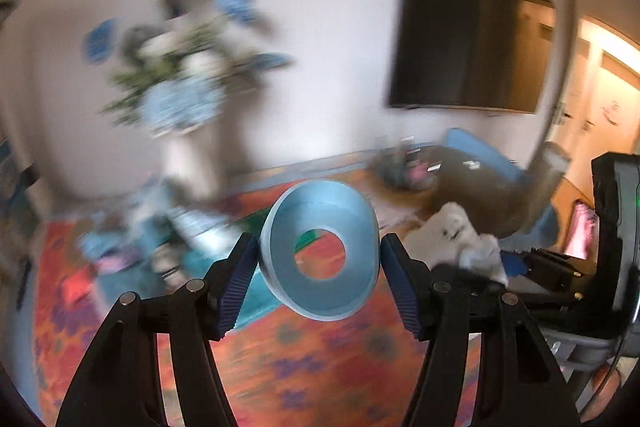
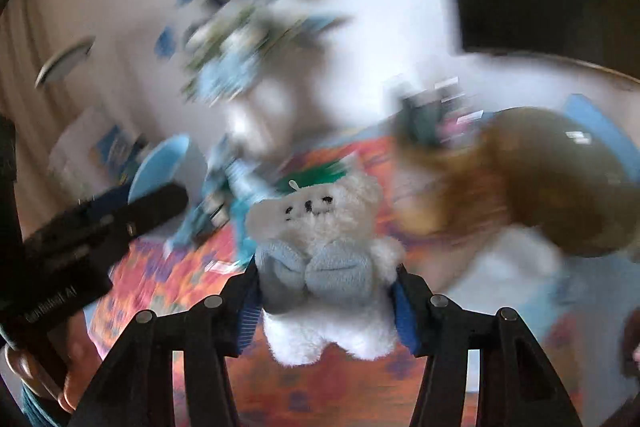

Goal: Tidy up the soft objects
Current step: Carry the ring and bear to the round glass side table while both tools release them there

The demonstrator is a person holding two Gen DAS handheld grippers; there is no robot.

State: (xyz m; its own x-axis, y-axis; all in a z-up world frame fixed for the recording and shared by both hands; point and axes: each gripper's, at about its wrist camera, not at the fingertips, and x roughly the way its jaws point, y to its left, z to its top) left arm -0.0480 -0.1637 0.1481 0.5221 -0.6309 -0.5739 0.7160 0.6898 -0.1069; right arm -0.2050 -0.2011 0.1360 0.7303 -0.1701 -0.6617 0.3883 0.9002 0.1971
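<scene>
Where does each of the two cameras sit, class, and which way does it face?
Left wrist view: on the left gripper, facing forward and downward along its fingers at the blue ring they hold; the right gripper shows at right.
Right wrist view: on the right gripper, facing along its fingers at the white plush bear they hold; a hand shows at lower left.
Shared: orange patterned rug, blurred vase of flowers, bear, ring.
</scene>
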